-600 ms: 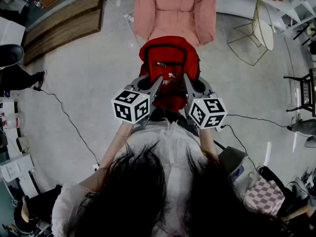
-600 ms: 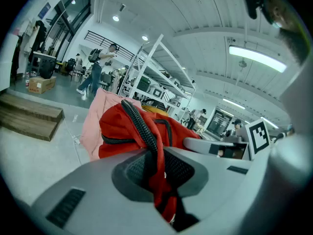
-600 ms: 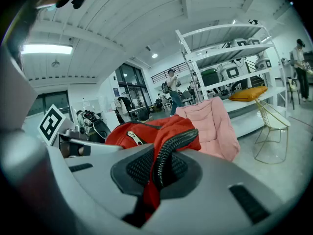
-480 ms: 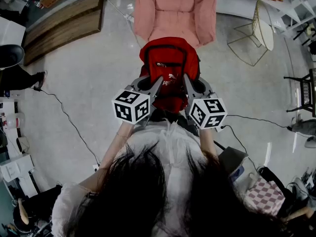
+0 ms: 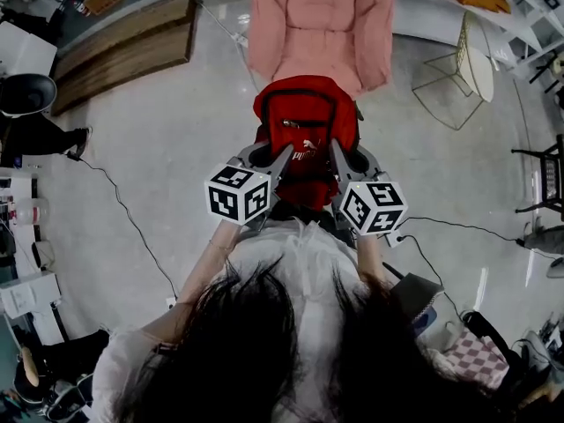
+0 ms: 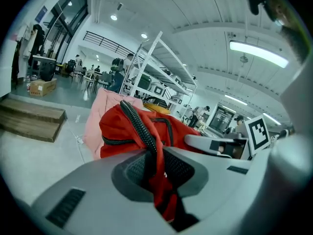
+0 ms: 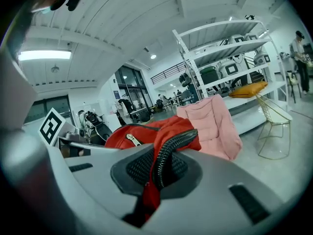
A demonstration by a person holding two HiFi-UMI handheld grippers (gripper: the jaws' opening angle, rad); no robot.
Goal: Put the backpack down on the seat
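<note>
Both grippers are holding the red backpack up in front of the pink seat
The left gripper is clamping red fabric and a black zip edge on the backpack's left side, and the right gripper is pinching a similar zipped edge on its right side, with both sets of jaws pressing tight on the cloth. The backpack is hanging between them over the grey floor, right by the seat's front edge. In the head view its top is meeting the cushion's outline, but whether it is touching cannot be told
</note>
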